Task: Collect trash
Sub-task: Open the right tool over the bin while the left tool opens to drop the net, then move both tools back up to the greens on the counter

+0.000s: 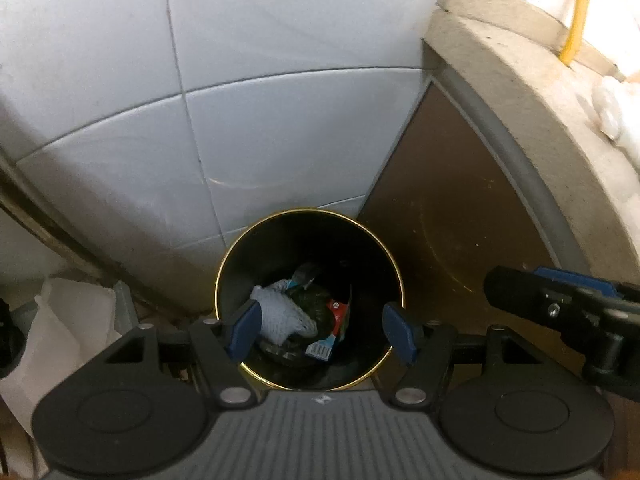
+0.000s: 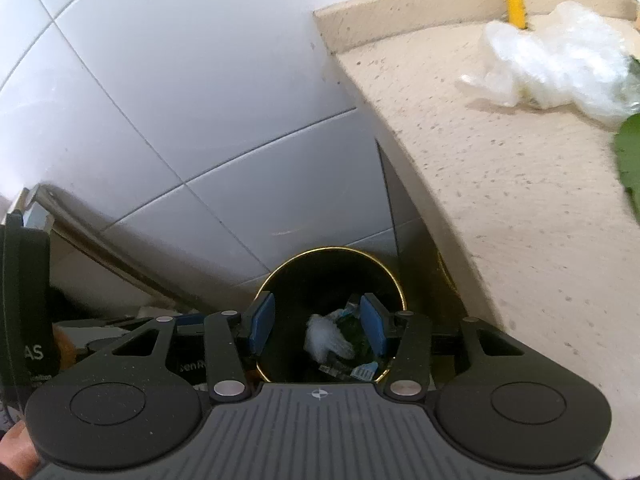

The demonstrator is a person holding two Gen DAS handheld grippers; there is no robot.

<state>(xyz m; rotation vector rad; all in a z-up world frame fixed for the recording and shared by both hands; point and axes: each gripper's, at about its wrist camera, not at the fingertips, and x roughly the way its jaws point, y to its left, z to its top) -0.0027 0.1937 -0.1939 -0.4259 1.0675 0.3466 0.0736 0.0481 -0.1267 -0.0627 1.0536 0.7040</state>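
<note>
Both the left tool and the right tool are held apart, empty, above the part-filled bin; crumpled plastic is left upper right on the worktop.

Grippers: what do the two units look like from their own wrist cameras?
Both match: the left gripper and right gripper have matte black linkage arms with silver pivot pins, round black discs either side, a ribbed grey centre plate with a small crosshair mark, and blue pads on the fingertips.
</note>
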